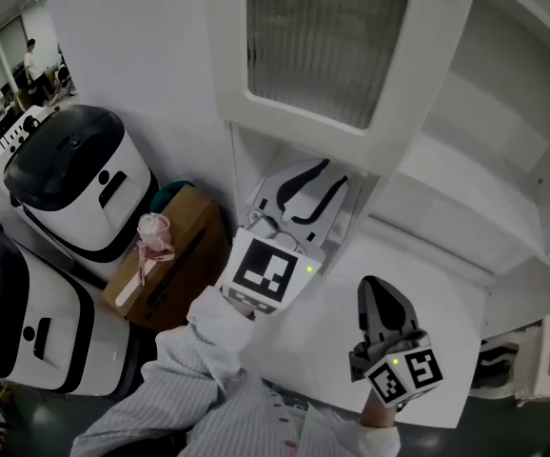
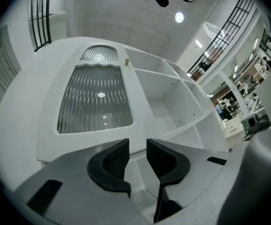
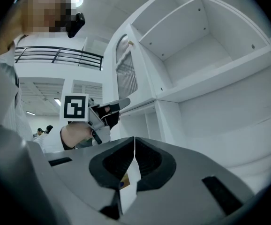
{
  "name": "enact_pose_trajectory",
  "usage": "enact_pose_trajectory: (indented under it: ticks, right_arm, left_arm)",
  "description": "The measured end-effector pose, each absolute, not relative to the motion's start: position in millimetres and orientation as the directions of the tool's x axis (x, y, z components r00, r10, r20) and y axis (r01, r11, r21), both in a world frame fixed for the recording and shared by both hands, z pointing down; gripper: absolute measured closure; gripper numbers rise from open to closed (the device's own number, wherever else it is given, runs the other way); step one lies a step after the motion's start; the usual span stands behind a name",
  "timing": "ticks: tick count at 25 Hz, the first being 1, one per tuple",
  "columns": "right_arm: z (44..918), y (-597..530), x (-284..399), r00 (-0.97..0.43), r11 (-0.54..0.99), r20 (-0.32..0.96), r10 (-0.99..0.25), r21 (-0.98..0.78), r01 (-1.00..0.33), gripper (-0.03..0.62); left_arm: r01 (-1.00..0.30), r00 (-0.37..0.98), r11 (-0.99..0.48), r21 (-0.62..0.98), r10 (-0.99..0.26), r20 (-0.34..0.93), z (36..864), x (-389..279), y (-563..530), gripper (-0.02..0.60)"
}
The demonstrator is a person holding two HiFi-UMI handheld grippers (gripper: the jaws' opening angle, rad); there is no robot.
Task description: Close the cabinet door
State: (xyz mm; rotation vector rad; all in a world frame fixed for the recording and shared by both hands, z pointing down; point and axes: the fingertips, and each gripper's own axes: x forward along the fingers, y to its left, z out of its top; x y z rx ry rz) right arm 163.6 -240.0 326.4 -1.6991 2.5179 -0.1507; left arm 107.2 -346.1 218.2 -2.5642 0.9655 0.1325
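Plainly the door (image 1: 318, 50) hangs open at the cabinet's (image 1: 503, 150) left side, so the left hand-held gripper (image 1: 332, 176), jaws narrowly apart and empty just under its lower edge, should push it squarely shut while the right hand-held gripper (image 1: 380, 293), jaws together, stays clear.

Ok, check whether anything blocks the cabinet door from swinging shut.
Nothing visible does. The cabinet door stands open with bare shelves beside it. The left hand-held gripper is at its lower edge, jaws apart; the right hand-held gripper, shut, sits lower, apparently below the door's swing.
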Motion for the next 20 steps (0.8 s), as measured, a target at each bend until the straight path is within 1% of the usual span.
enact_pose_trajectory:
  ticks: [7, 14, 20]
  right_arm:
    - [318, -245, 143, -0.443, 0.444, -0.039, -0.896, -0.106, -0.890, 0.580]
    - [331, -241, 127, -0.495, 0.492, -0.004, -0.869, -0.117, -0.863, 0.580]
    - [338, -234, 120, -0.508, 0.504, -0.006, -0.861, -0.139, -0.853, 0.580]
  left_arm:
    - [-0.605, 0.796, -0.767, -0.215, -0.580, -0.172, 249, 90, -306, 0.472]
    - [-0.610, 0.792, -0.778, -0.151, -0.604, -0.091, 297, 77, -277, 0.482]
    - [-0.590, 0.808, -0.800, -0.110, -0.584, -0.079, 319, 73, -255, 0.540]
